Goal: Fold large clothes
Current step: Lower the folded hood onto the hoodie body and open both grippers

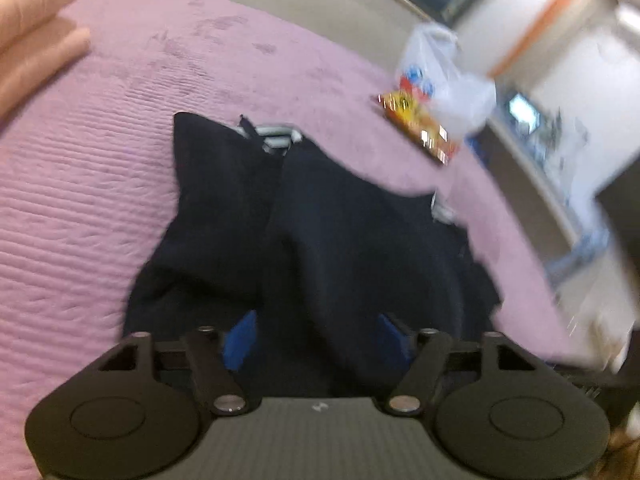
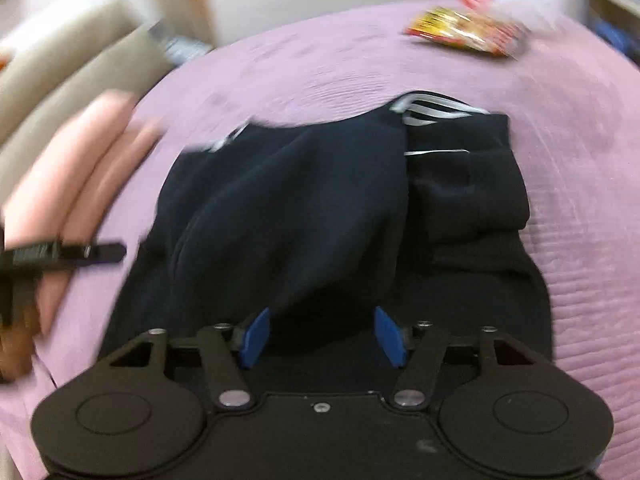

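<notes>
A dark navy garment (image 1: 320, 232) with white stripes at its far end lies bunched on a pink-purple bedspread (image 1: 100, 168). It also shows in the right wrist view (image 2: 304, 208). My left gripper (image 1: 316, 336) is open, its blue pads (image 1: 242, 340) apart, with folds of the garment lying between and over them. My right gripper (image 2: 322, 336) is open too, blue pads (image 2: 256, 336) wide apart just above the near edge of the garment. Both views are blurred by motion.
A colourful snack packet (image 1: 420, 124) and a white plastic bag (image 1: 444, 80) lie on the far part of the bedspread (image 2: 580, 240); the packet also shows in the right wrist view (image 2: 468, 32). A hand and the other gripper (image 2: 60, 256) are at the left.
</notes>
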`<act>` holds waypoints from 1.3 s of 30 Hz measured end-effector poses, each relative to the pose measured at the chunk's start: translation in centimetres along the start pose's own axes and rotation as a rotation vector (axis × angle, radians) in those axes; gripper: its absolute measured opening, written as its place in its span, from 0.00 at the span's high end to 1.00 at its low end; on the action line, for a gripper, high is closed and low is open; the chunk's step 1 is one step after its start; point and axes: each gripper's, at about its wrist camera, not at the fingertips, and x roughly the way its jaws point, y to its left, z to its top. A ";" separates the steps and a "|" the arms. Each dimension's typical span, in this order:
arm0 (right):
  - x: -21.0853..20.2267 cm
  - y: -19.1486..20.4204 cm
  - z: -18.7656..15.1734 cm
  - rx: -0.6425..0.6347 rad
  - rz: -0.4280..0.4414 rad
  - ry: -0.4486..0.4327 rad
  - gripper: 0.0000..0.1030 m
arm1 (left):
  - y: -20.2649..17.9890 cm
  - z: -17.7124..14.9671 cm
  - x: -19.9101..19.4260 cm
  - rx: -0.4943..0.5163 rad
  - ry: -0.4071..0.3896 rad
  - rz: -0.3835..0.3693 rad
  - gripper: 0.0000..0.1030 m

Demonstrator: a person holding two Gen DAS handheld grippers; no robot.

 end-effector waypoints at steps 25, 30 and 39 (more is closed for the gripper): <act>1.9 -7.6 0.2 0.309 0.045 0.047 0.70 | 5.9 -2.9 4.2 -0.105 0.033 -0.041 0.89; -0.6 -2.1 2.1 0.081 0.058 -0.064 0.66 | 1.3 -0.6 2.2 -0.009 -0.054 -0.108 0.88; 8.5 2.0 0.4 -0.066 -0.083 0.042 0.57 | -1.5 -4.8 10.7 0.074 0.102 -0.040 0.91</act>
